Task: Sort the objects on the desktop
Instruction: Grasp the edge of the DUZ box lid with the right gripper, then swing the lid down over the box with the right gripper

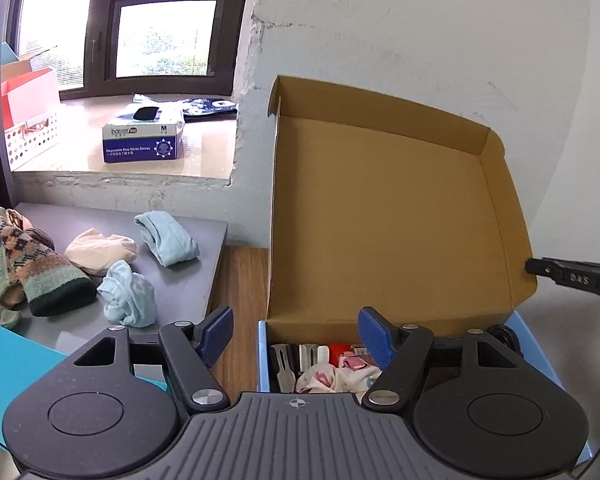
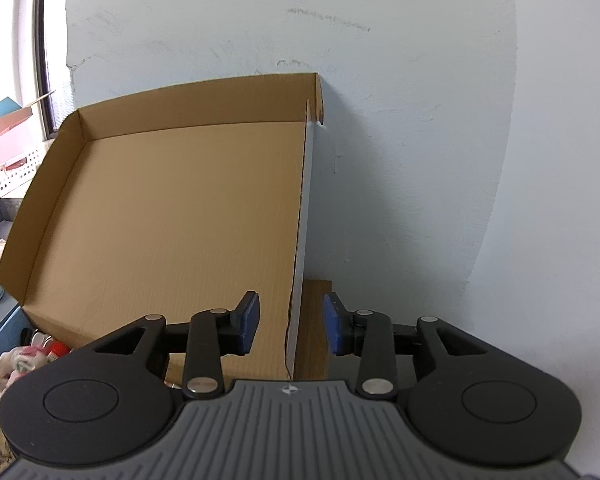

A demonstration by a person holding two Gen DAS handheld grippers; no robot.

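An open cardboard box stands with its brown lid (image 1: 380,220) raised against the wall. Inside the box lie white-and-pink socks (image 1: 332,376), a red item and some pale clips. My left gripper (image 1: 296,334) hangs open over the box's near left corner, with nothing between its blue pads. Left of it, on a grey tabletop (image 1: 204,248), lie a patterned sock (image 1: 32,268), a cream sock (image 1: 100,254) and two light-blue socks (image 1: 168,240). In the right wrist view my right gripper (image 2: 292,326) is open, straddling the lid's right side flap (image 2: 304,220) without pressing on it.
The white wall rises close behind the lid. A strip of wooden table (image 1: 240,280) shows between the grey top and the box. A teal sheet (image 1: 8,364) lies at the near left. On the window sill are a glove box (image 1: 144,140) and a white perforated basket (image 1: 28,140).
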